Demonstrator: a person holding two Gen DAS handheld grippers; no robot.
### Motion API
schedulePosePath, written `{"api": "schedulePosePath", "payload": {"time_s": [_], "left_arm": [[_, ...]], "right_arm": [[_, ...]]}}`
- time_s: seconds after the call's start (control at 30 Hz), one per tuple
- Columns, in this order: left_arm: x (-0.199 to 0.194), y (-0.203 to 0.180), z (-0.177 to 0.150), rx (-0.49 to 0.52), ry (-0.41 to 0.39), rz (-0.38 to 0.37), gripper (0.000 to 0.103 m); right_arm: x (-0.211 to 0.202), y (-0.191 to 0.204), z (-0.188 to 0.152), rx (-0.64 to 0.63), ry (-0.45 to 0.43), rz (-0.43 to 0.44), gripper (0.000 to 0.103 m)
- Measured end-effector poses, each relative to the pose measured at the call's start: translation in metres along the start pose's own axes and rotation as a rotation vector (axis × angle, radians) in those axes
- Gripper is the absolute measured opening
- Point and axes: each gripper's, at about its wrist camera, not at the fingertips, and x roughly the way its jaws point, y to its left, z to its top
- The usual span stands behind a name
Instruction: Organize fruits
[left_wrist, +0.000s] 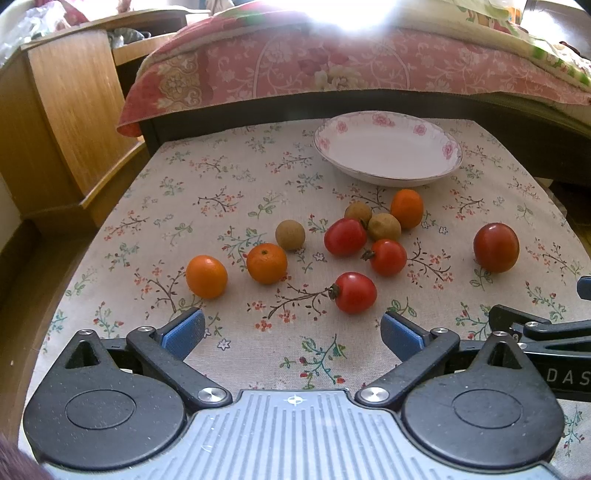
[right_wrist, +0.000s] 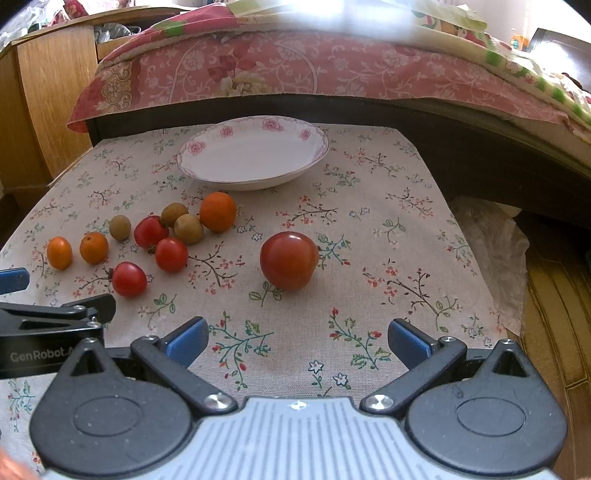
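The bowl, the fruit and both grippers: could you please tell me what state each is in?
Bowl: upright, empty.
Big tomato: on the cloth, apart from the rest.
Small fruit: loose on the cloth, none in the bowl.
Left gripper: open, empty.
Right gripper: open, empty.

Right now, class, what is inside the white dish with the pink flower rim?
Nothing shows inside the white dish with the pink flower rim: its bare white bottom is in view. All the fruit lies outside it on the floral tablecloth. The cloth under the dish is covered.
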Motion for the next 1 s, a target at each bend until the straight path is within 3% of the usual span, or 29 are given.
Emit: {"api": "schedulePosePath", "payload": {"time_s": [0.67,1.0], "left_arm": [[0.003,-0.003,-0.002,0.010,0.000,-0.002,0.102],[0.005,-0.003,0.003,0.025,-0.051,-0.036,0.102]], "right_arm": [[0.006,-0.001,0.000,-0.001,0.023,0.005,0.103],[0.009,-0.004,0.008,-0.041,0.022,0.050,0.103]]}}
